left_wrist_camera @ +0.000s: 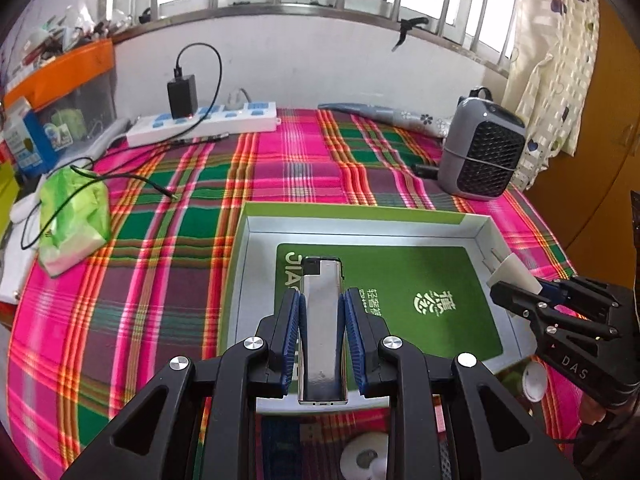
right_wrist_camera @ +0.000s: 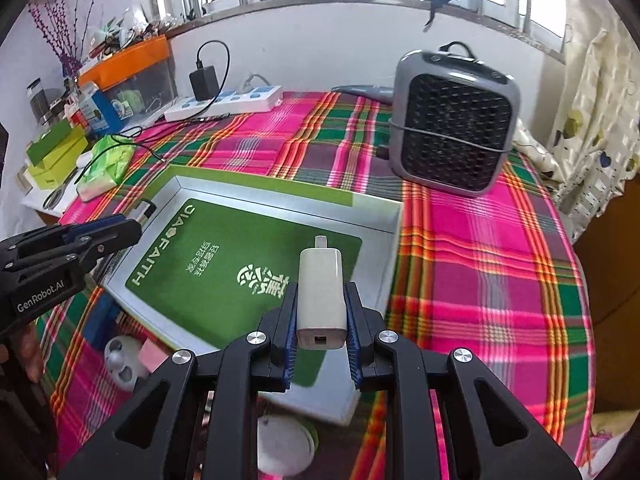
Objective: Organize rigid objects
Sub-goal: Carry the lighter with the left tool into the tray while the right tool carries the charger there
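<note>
1. Nearest, the left tool has its blue pads pressed against both sides of a silver lighter, which it holds over the near left part of the box.
2. The right tool is clamped the same way on a small white charger, its plug prong pointing away, above the near right part of the box.
3. Below the tools, on the near edge of the plaid cloth, lie a few small white round things and a pink piece; these look unsorted, though what they are I cannot tell.
4. The box is an open shallow tray with silver walls and a green card lining its bottom. Nothing else shows inside it, so by my reading the sorting has barely begun: both held items have yet to be set down.
5. Farther off stand a grey fan on the right, a green tissue pack on the left and a white power strip at the far edge.
</note>
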`<state>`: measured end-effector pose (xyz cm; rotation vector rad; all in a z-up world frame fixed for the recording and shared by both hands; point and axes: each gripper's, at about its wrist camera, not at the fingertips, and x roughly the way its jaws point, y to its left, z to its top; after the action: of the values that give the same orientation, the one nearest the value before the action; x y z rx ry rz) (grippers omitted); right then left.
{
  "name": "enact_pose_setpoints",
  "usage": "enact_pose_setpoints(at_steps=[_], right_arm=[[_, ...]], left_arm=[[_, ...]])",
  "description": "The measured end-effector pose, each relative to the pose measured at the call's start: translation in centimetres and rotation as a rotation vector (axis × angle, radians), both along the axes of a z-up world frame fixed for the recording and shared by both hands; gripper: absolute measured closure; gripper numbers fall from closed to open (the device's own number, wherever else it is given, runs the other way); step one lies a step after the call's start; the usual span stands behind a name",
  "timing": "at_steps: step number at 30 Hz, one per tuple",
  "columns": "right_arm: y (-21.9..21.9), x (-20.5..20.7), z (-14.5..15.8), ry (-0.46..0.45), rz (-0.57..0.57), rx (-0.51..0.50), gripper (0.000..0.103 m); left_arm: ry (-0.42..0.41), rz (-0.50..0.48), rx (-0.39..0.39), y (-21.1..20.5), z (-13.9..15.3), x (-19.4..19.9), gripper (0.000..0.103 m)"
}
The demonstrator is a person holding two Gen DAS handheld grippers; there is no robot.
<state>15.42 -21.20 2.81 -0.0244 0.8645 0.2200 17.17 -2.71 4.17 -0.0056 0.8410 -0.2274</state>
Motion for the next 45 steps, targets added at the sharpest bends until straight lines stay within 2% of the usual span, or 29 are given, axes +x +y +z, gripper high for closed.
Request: enact_pose_setpoints(at_steps=[17,34,45], right_arm=[[0.9,2.4,-2.0,0.047,0.032,-0.017,0.081],[0.9,2.6,-1.9,0.041,0.026,-0.004,0.081],[0.9,2.6,-1.9,0.042,0.023,0.002,0.081]], left_arm=[[0.062,-0.004,0.028,-0.6,-2.6,1.7,0.081],[0.063,-0.008,0.073,-1.1,-2.8,1.8,0.081],[0.074,-0.015,0.055,-1.1,-2.9,2.0,0.08]])
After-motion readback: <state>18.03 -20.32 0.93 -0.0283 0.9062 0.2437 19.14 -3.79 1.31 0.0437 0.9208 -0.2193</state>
